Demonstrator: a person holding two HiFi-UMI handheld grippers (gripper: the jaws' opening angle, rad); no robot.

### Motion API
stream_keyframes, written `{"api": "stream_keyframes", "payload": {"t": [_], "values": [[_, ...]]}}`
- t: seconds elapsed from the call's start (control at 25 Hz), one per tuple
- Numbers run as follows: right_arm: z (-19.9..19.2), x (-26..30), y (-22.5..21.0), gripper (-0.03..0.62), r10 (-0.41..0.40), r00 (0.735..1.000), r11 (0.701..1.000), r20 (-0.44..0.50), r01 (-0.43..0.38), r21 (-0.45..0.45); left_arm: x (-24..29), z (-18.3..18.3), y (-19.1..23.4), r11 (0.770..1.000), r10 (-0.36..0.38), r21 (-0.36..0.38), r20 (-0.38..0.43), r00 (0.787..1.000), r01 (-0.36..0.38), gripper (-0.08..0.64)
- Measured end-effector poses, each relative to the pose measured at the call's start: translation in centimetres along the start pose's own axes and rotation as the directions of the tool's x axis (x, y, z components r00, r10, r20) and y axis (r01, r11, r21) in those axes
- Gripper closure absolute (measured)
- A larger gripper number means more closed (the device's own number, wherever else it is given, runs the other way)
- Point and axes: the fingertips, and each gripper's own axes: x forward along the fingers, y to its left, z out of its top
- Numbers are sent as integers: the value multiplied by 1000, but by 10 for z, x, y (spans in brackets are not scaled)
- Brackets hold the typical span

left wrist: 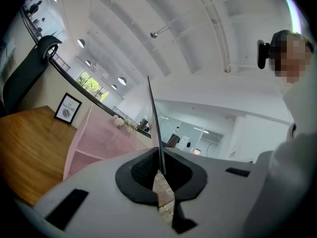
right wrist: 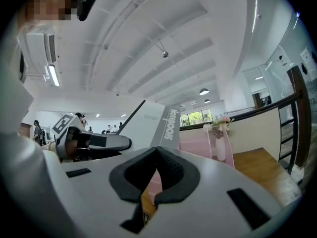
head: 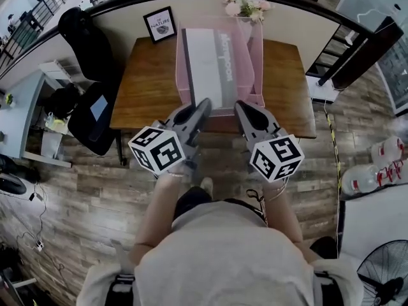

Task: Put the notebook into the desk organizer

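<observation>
A grey and white notebook [head: 207, 65] stands on edge in the left part of the pink mesh desk organizer [head: 256, 56] on the wooden table [head: 143, 88]. My left gripper [head: 201, 105] is at the notebook's near edge. In the left gripper view the left gripper [left wrist: 161, 171] is shut on a thin edge of the notebook [left wrist: 153, 118], which rises straight up from the pads. My right gripper [head: 242, 109] hovers beside it at the organizer's front. In the right gripper view the right gripper [right wrist: 158, 151] is shut with nothing in it, and the notebook [right wrist: 148, 125] leans at the left.
A framed picture [head: 160, 24] and a small vase of flowers [head: 247, 5] stand at the table's back edge. A black chair [head: 89, 101] is left of the table. Water bottles [head: 382, 161] and a fan [head: 382, 279] are on the floor at the right.
</observation>
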Motion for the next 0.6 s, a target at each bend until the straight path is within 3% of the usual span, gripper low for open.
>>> {"api": "stream_keyframes", "payload": {"t": [0.36, 0.6], "values": [[14, 30, -25, 583, -82, 995, 997, 49, 82, -5, 25, 21, 21, 995, -99, -23, -10, 995, 98, 538], [17, 44, -34, 583, -105, 992, 994, 75, 105, 3, 36, 21, 34, 991, -125, -45, -33, 992, 124, 538]]}}
